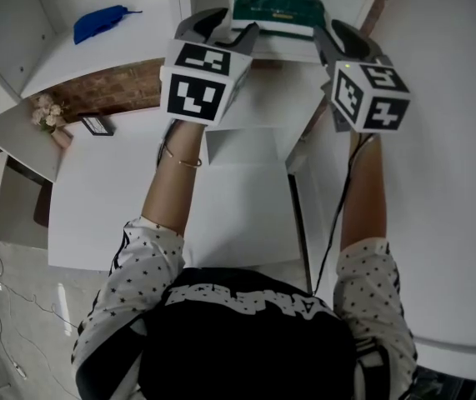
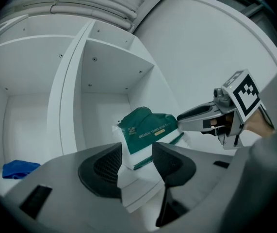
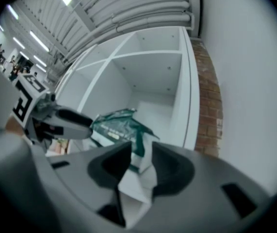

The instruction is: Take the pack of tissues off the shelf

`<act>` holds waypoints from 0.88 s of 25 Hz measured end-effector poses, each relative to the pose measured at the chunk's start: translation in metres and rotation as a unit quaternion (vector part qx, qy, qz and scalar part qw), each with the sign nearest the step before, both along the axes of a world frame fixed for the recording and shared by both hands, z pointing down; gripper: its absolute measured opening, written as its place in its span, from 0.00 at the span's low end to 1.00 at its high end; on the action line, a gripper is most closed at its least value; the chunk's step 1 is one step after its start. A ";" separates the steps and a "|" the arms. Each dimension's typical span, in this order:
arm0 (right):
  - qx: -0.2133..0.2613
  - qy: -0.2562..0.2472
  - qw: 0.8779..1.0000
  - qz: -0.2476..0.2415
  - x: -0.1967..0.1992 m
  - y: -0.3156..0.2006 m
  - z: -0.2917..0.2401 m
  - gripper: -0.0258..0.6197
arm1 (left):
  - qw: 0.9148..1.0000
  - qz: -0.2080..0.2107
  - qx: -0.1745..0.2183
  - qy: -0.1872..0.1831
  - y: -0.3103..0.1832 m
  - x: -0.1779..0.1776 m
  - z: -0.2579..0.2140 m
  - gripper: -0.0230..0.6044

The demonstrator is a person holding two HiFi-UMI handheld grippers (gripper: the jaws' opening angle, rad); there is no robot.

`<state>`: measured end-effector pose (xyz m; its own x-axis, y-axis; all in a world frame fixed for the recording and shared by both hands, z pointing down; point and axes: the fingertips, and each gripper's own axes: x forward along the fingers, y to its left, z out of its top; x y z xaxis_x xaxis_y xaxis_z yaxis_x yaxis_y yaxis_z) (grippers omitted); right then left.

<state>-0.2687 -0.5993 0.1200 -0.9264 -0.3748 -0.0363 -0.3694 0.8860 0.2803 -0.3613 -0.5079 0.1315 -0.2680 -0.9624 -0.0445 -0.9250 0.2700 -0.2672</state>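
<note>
The left claw (image 1: 229,30) and right claw (image 1: 336,38) stand open, flanking the tissue pack (image 1: 275,5) on the shelf (image 1: 298,53). Both should close evenly before lifting.

The pack of tissues (image 1: 275,5) is 1 soft packet, dark green on top with pale lettering and white along its lower side, the wrapper crumpled at its top. It lies flat on a board of the white shelf (image 1: 96,65), close to that board's front edge.
</note>
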 end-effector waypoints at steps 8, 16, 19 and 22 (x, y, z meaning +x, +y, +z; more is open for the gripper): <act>-0.009 0.012 1.000 0.000 -0.006 -0.010 0.007 0.25 | 0.999 -0.020 -0.031 -0.012 -0.013 0.002 0.006 0.38; -0.003 0.024 1.000 -0.001 -0.011 -0.011 0.010 0.14 | 0.998 -0.034 -0.033 -0.037 -0.012 -0.004 0.006 0.24; -0.002 0.019 1.000 -0.001 -0.009 -0.010 0.010 0.11 | 0.998 -0.031 -0.029 -0.037 -0.010 -0.004 0.004 0.18; 0.002 0.013 1.000 -0.002 -0.006 -0.005 0.010 0.09 | 0.999 -0.026 -0.020 -0.035 -0.006 -0.004 0.002 0.14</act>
<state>-0.2747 -0.6042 0.1302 -0.9284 -0.3714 -0.0141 -0.3590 0.8863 0.2924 -0.3653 -0.5141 0.1335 -0.3144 -0.9489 -0.0268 -0.8892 0.3043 -0.3416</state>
